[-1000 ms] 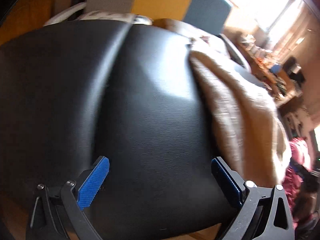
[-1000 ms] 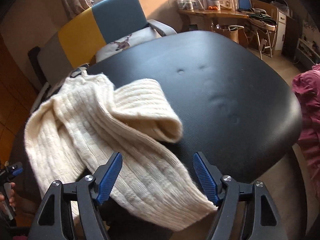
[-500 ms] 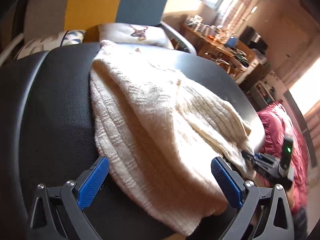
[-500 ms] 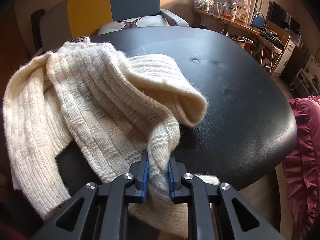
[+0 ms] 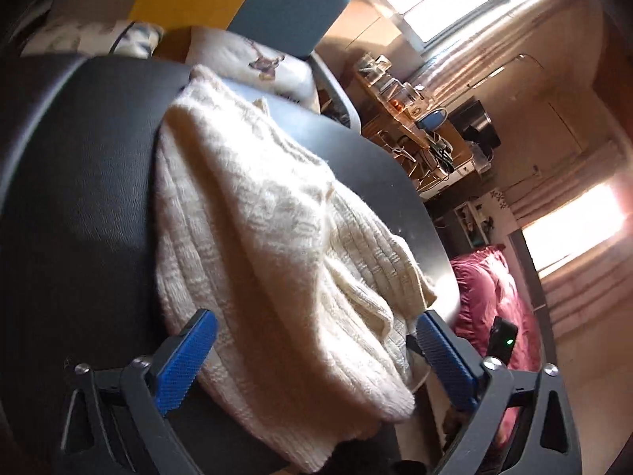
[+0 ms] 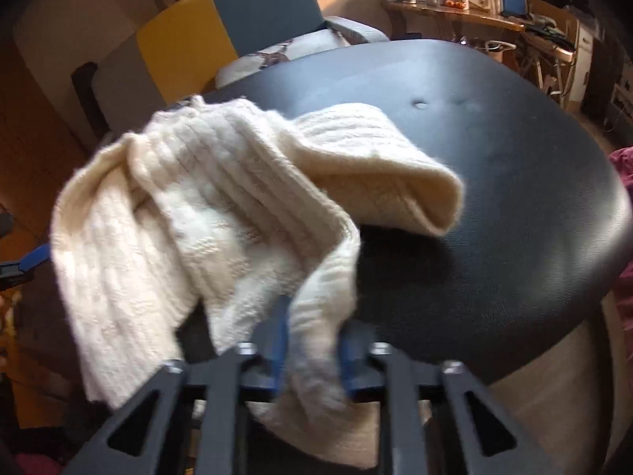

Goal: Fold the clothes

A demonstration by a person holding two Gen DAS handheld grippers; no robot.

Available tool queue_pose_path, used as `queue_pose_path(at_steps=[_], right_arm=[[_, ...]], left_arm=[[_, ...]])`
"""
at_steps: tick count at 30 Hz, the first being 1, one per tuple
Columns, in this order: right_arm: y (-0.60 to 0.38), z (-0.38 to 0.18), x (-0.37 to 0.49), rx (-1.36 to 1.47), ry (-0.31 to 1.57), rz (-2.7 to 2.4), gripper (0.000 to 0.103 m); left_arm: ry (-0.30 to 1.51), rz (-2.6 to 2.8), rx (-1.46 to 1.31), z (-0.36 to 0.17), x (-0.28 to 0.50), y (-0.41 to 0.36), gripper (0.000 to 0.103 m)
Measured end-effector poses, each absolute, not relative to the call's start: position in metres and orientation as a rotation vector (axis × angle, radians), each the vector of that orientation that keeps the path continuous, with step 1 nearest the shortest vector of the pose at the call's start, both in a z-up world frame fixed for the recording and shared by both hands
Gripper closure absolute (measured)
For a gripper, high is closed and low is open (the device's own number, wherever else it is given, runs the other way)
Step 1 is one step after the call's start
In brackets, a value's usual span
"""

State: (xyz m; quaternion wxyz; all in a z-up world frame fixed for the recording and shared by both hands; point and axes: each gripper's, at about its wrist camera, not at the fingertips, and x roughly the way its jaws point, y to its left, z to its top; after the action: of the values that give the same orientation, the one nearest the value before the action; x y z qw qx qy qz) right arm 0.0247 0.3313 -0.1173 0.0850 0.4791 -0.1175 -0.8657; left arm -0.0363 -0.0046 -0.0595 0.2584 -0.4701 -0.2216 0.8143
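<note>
- Sweater (image 6: pixel 221 206), cream and knitted, lies crumpled on the black padded table (image 6: pixel 494 198), towards its left side and reaching the near edge, where part of it hangs over.
- Right gripper (image 6: pixel 310 346) has its blue fingers (image 6: pixel 279 340) drawn narrow, pinching a bunched strand of the sweater that rises from the near edge of the table; the knit fills the gap between the pads and spills out below them.
- One folded flap of the sweater points to the right across the table top, its end lifted just clear of the surface.
- Left gripper (image 5: pixel 312 352) has its fingers spread wide, one on each side of the sweater's near end; the blue pads (image 5: pixel 184 360) stand close to the knit, and I cannot tell whether they touch it.
- Beyond the far edge of the table stands a chair (image 6: pixel 221 27) with a yellow and teal back.
- A dark red cloth (image 5: pixel 498 304) lies past the table's right edge.
</note>
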Motion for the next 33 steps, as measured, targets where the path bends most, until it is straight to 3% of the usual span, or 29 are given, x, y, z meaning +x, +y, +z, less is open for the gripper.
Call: queue_pose_path(at_steps=[3, 6, 7, 12, 17, 19, 22, 26, 27, 28, 30, 31, 33], right_arm=[[0.315, -0.095, 0.024, 1.28, -0.411, -2.551, 0.091], [0.286, -0.066, 0.023, 1.105, -0.474, -2.42, 0.091], [0.268, -0.06, 0.023, 1.074, -0.413, -2.391, 0.091], [0.2, -0.084, 0.01, 1.161, -0.374, -2.28, 0.08], [0.21, -0.112, 0.011, 1.276, -0.665, -2.312, 0.077], [0.214, -0.113, 0.019, 1.264, -0.702, -2.355, 0.076], [0.209, -0.111, 0.029, 1.191, -0.615, -2.381, 0.073], [0.215, -0.116, 0.036, 1.118, -0.678, -2.344, 0.068], [0.217, -0.118, 0.038, 1.118, -0.694, -2.333, 0.068], [0.219, -0.12, 0.039, 1.118, -0.707, -2.323, 0.068], [0.219, -0.121, 0.039, 1.123, -0.693, -2.31, 0.068], [0.22, -0.122, 0.039, 1.127, -0.692, -2.302, 0.067], [0.222, -0.124, 0.037, 1.131, -0.709, -2.287, 0.067]], left_arm=[[-0.511, 2.249, -1.274, -0.047, -0.041, 0.001, 0.021], [-0.48, 2.214, -1.305, -0.05, -0.049, 0.017, 0.023], [-0.469, 2.202, -1.315, -0.051, -0.052, 0.023, 0.024], [-0.418, 2.141, -1.363, -0.055, -0.066, 0.05, 0.023], [-0.366, 2.08, -1.41, -0.059, -0.079, 0.078, 0.019], [-0.332, 2.039, -1.437, -0.068, -0.085, 0.094, 0.019], [-0.272, 2.042, -1.491, -0.086, -0.091, 0.116, 0.019], [-0.163, 2.054, -1.504, -0.101, -0.097, 0.143, 0.021], [-0.13, 2.057, -1.499, -0.103, -0.097, 0.148, 0.031], [-0.097, 2.043, -1.504, -0.105, -0.097, 0.154, 0.051], [-0.087, 2.027, -1.51, -0.107, -0.097, 0.158, 0.081], [-0.103, 2.023, -1.511, -0.107, -0.097, 0.157, 0.089], [-0.134, 2.017, -1.514, -0.107, -0.096, 0.154, 0.094]])
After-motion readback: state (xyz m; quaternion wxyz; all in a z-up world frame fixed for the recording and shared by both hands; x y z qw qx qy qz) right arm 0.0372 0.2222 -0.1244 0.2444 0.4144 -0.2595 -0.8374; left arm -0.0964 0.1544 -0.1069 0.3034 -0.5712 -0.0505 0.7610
